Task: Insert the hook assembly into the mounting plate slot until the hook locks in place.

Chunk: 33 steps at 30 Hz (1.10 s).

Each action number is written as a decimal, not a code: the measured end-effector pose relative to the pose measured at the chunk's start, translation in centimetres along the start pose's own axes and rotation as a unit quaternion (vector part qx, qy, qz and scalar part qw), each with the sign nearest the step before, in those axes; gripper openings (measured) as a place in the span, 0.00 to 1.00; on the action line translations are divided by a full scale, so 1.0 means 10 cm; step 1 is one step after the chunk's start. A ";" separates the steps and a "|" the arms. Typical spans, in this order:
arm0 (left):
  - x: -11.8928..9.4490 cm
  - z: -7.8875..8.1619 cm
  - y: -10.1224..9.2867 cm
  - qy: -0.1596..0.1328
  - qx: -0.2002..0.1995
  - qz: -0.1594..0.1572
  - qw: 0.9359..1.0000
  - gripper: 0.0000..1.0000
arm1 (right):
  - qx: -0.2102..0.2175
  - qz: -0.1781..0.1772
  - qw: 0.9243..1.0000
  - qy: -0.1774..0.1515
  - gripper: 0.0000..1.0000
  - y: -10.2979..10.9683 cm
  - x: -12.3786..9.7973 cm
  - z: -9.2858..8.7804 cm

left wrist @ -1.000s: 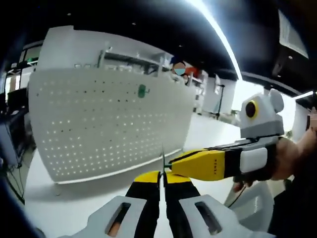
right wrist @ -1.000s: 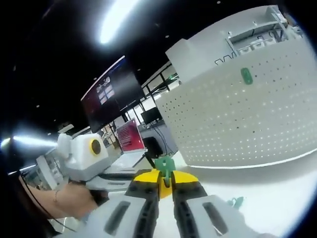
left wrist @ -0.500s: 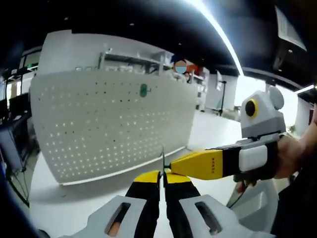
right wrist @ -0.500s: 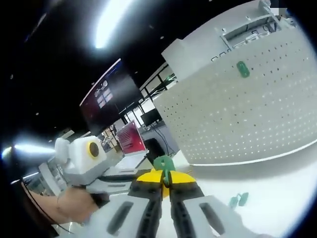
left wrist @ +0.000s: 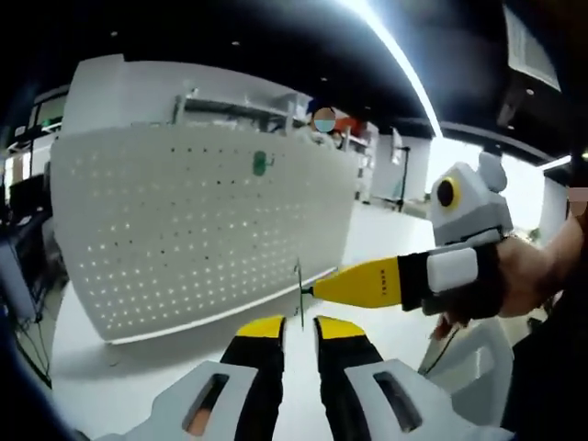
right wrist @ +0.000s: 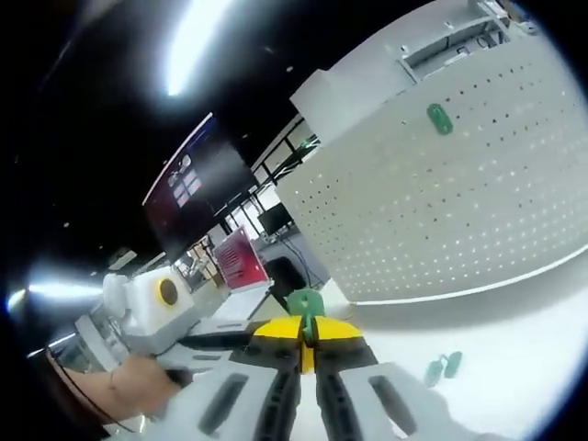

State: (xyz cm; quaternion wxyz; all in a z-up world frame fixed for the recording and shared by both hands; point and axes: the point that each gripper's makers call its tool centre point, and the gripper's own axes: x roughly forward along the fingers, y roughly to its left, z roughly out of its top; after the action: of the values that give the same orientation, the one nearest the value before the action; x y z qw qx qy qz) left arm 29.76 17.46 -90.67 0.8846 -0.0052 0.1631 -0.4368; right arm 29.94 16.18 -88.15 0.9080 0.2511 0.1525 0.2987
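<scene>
A thin green hook piece shows edge-on in the left gripper view, pinched at the yellow tips of my right gripper, which reaches in from the right. My left gripper sits just below it, jaws apart with nothing between them. In the right gripper view my right gripper is shut on the green hook piece, and my left gripper lies low at the left. The white pegboard mounting plate stands upright behind, with a green hook fixed high on it. That pegboard and green hook also face the right gripper.
Two small green parts lie on the white table in front of the pegboard. A person's hand holds the right gripper. Monitors and desks stand beyond the table's left side.
My left jaws have opened and let go of the green hook piece, which stays in the right gripper. The left gripper has drawn back slightly.
</scene>
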 end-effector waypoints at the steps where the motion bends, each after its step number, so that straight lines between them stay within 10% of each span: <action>1: 0.00 0.00 0.00 0.000 -0.002 0.000 1.000 0.25 | -0.003 -0.003 1.000 -0.002 0.00 -0.02 -0.01 0.03; 12: -0.04 0.06 0.08 -0.022 -0.016 0.021 0.999 0.78 | -0.061 -0.034 0.997 -0.034 0.00 -0.23 -0.03 0.35; 33: -0.05 0.07 0.05 -0.039 -0.031 0.026 0.998 0.97 | -0.146 -0.118 0.977 -0.099 0.00 -0.68 0.03 0.84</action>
State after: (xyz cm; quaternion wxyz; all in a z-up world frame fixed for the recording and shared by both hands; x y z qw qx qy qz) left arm 30.06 18.02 -89.93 0.9007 -0.0458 0.1417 -0.4082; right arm 36.96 8.55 -84.96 0.9743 0.1242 0.0455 0.1823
